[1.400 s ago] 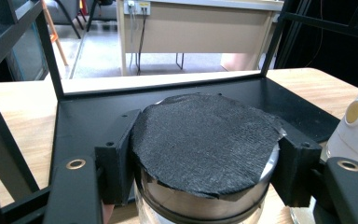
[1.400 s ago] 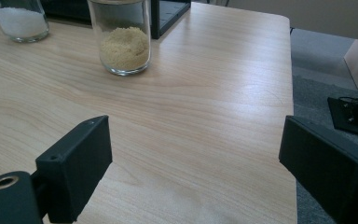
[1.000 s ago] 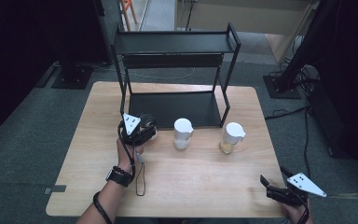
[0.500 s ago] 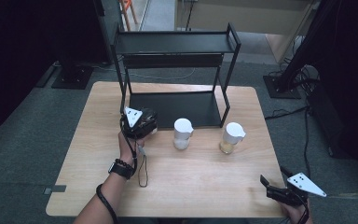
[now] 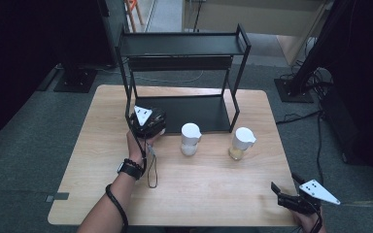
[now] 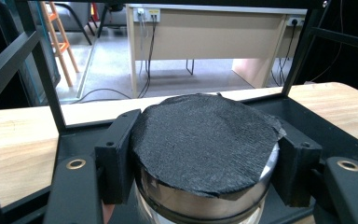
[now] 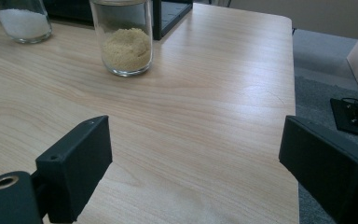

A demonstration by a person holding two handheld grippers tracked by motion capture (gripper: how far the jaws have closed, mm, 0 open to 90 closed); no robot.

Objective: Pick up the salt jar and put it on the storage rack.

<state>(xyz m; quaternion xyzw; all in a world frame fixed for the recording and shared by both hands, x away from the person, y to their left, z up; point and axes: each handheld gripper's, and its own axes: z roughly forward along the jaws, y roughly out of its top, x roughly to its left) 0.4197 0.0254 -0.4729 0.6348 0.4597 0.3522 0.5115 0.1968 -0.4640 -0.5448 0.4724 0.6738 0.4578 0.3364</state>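
Observation:
My left gripper is shut on a black-lidded jar, its pads pressing both sides just under the lid. It holds the jar at the front left edge of the black shelf rack's lower shelf. Two white-lidded glass jars stand on the table before the rack: one with white grains and one with yellow grains. The yellow-grain jar and the white-grain jar appear in the right gripper view too. My right gripper rests open at the table's front right corner, nothing between its jaws.
The two-tier black rack stands at the back centre of the wooden table; its top shelf is bare. A thin cord hangs from the left gripper over the table. Grey floor, cables and dark stands surround the table.
My left gripper has carried the black-lidded jar away from me, toward the rack's lower shelf. The right gripper has not moved.

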